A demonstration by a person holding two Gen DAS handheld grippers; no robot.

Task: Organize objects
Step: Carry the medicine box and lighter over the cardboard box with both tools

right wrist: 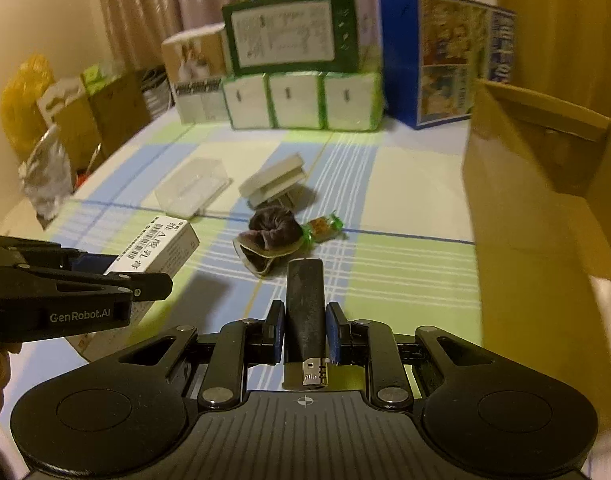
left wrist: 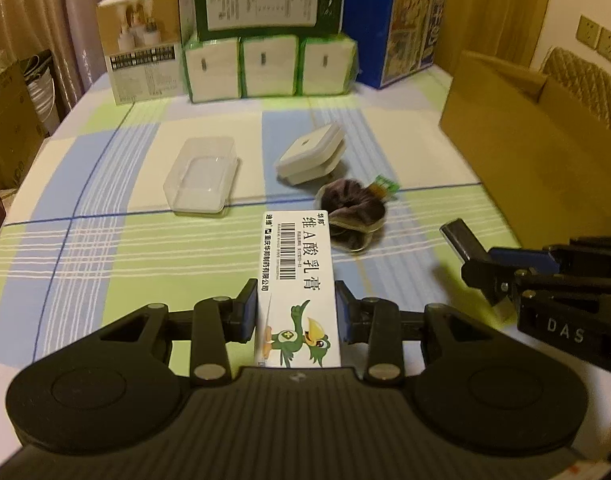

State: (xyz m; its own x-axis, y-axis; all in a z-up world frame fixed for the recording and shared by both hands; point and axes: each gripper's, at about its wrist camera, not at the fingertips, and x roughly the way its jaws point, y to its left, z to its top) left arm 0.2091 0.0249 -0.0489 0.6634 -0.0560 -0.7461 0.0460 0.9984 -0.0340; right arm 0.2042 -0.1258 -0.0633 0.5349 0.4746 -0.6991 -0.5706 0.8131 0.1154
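Nearest, the left claw (left wrist: 297, 312) was closed on the sides of a white ointment box (left wrist: 295, 264), held lengthwise and lifted off the checked table (left wrist: 105, 272), probably so it could be carried flat. Beside it, the right claw (right wrist: 304, 330) was clamped around a dark lighter (right wrist: 304, 300), metal end toward the camera, also raised. Just beyond lay a dark scrunchie (left wrist: 355, 204) touching a small green-wrapped sweet (left wrist: 385, 186), then a white plug adapter (left wrist: 311, 152) and a clear plastic case (left wrist: 203, 176), all ungathered. To the right stood an open cardboard box (right wrist: 525, 184), seemingly the destination. Farthest, tissue packs (left wrist: 265, 66) lined the table's back edge.
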